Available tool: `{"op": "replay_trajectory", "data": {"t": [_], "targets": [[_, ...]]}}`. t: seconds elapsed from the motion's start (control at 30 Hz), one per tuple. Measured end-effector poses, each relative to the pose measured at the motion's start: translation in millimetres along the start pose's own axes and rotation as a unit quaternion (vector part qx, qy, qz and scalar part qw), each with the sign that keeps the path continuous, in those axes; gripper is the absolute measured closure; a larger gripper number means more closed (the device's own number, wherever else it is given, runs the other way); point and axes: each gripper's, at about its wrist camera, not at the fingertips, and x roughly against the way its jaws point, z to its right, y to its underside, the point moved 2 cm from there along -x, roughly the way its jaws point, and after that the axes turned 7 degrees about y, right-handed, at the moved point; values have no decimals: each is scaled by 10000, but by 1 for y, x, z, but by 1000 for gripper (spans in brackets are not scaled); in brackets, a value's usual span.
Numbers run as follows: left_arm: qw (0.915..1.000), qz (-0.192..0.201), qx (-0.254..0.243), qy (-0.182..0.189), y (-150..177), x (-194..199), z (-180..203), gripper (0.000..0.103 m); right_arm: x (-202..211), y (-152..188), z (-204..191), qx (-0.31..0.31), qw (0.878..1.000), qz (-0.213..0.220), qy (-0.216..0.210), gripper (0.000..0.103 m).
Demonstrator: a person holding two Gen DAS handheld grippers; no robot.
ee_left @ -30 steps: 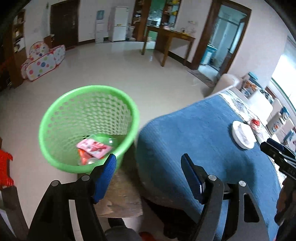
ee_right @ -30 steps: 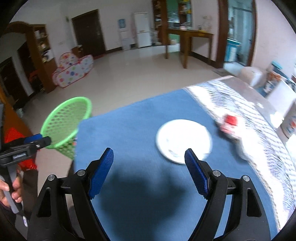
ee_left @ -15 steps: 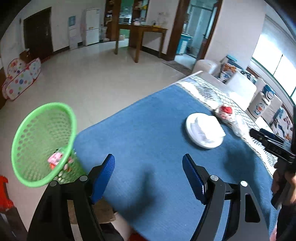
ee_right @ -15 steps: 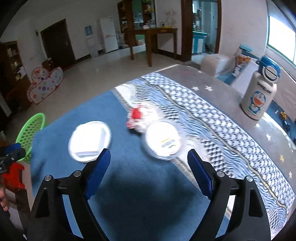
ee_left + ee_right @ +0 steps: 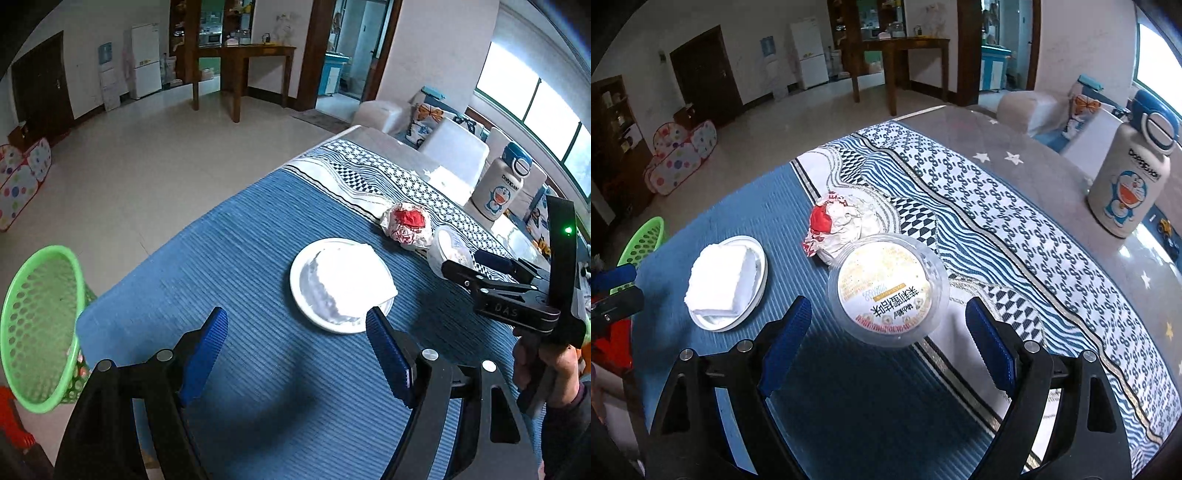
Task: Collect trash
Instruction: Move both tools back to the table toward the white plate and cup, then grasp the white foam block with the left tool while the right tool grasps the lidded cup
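A white plate (image 5: pixel 306 291) (image 5: pixel 759 273) carries a folded white tissue (image 5: pixel 351 280) (image 5: pixel 716 280) on the blue mat. A crumpled red-and-white wrapper (image 5: pixel 406 225) (image 5: pixel 838 225) lies beyond it. A clear plastic cup with a printed lid (image 5: pixel 888 288) (image 5: pixel 448 247) stands beside the wrapper. The green mesh basket (image 5: pixel 35 339) (image 5: pixel 642 243) stands off the table's left end. My left gripper (image 5: pixel 297 350) is open and empty, just short of the plate. My right gripper (image 5: pixel 888 334) is open and empty, just short of the cup; it also shows in the left wrist view (image 5: pixel 476 264).
A white Doraemon bottle (image 5: pixel 1130 173) (image 5: pixel 498 188) stands at the table's far right. The patterned tablecloth (image 5: pixel 1015 229) covers the right part. A wooden table (image 5: pixel 240 55), a fridge (image 5: pixel 146 64) and a spotted play tent (image 5: pixel 679 155) stand across the tiled floor.
Both grippers swung right from the basket side toward the table's middle. The left now faces the plate, the right now faces the cup. Both stayed open.
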Motion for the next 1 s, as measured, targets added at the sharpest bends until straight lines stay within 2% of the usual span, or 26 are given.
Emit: {"op": "replay_trajectory", "data": {"t": [0.13, 0.4, 0.67, 1.0], "targets": [[9999, -82, -19, 58, -6, -12, 6, 29, -5, -2, 1, 25, 10000, -23, -25, 19], [9997, -229, -53, 54, -13, -32, 20, 29, -11, 0, 3, 32, 9999, -80, -85, 35], [9994, -340, -67, 44, -18, -46, 29, 26, -1, 4, 13, -27, 10000, 8, -89, 37], [9986, -464, -195, -144, -28, -65, 43, 22, 20, 7, 23, -110, 9997, 168, -169, 37]]}}
